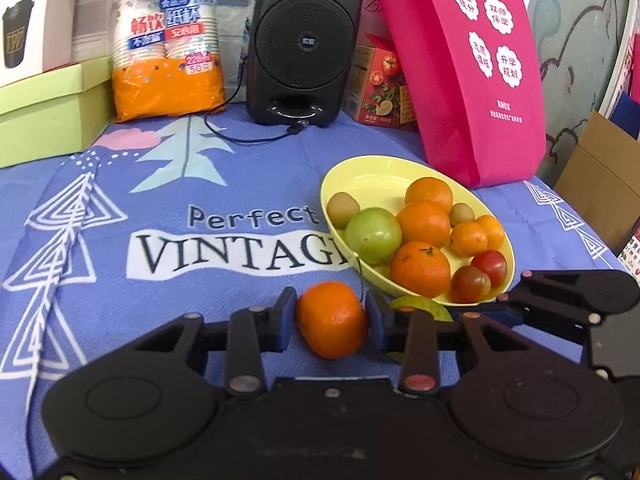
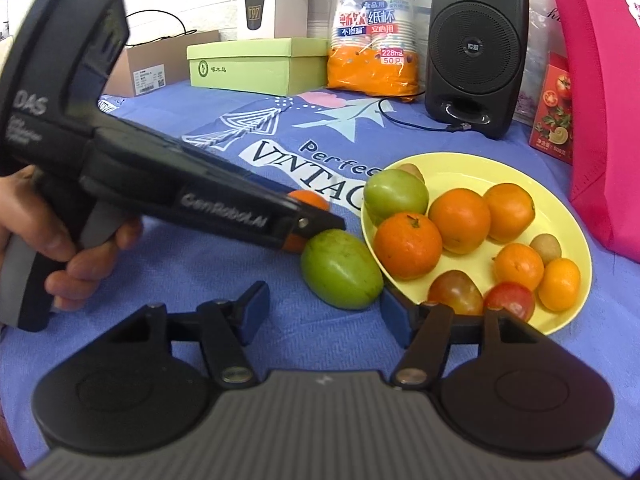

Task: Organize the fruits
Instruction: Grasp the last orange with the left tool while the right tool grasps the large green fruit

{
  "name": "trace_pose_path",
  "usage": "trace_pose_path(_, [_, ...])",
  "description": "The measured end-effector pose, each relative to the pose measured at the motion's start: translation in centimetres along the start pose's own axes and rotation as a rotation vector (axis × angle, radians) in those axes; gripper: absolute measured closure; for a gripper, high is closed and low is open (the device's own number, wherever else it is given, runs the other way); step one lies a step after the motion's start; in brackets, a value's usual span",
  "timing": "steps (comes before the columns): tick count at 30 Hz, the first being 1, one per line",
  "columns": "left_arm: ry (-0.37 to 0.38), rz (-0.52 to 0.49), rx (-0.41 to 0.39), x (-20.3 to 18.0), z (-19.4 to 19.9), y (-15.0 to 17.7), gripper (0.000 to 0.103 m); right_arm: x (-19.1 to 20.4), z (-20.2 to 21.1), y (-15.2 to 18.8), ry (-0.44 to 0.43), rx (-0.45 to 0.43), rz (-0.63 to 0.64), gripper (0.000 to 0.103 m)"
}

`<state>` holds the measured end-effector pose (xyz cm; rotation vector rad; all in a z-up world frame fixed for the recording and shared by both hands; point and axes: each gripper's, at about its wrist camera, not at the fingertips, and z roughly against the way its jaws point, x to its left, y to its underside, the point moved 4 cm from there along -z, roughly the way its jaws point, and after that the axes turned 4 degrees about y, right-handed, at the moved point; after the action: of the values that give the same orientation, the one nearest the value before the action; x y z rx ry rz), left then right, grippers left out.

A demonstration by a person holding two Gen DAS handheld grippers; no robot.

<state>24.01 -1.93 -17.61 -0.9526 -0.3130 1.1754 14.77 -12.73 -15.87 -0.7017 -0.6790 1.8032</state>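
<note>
Left gripper (image 1: 331,320) clamps tangerine (image 1: 332,319) | right gripper (image 2: 325,312) agape — green fruit (image 2: 341,269) half-hidden from left

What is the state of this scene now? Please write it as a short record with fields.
surface: blue printed cloth
plate: yellow plate, holding oranges, tomatoes and small brownish fruits
left gripper: closed on an orange on the cloth
right gripper: open, just in front of a green fruit beside the plate
fruit outside plate: the orange and the green fruit
</note>
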Motion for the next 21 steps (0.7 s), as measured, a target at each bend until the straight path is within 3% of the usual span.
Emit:
trace_pose_path(7, [-0.008, 0.076, -0.007, 1.6, 1.2, 0.2, 0.067, 0.5, -1.2, -0.7, -0.012, 0.004, -0.005, 0.042])
trace_pose_path(11, [-0.019, 0.094, -0.013, 2.2, 1.9, 0.3, 0.067, 0.5, -1.6, -1.1, 0.001, 0.001, -0.010, 0.054])
trace_pose_path(21, [-0.029, 0.089, -0.018, 1.6, 3.2, 1.2, 0.067, 0.4, 0.1, -0.1, -0.008, -0.004, -0.034, 0.055])
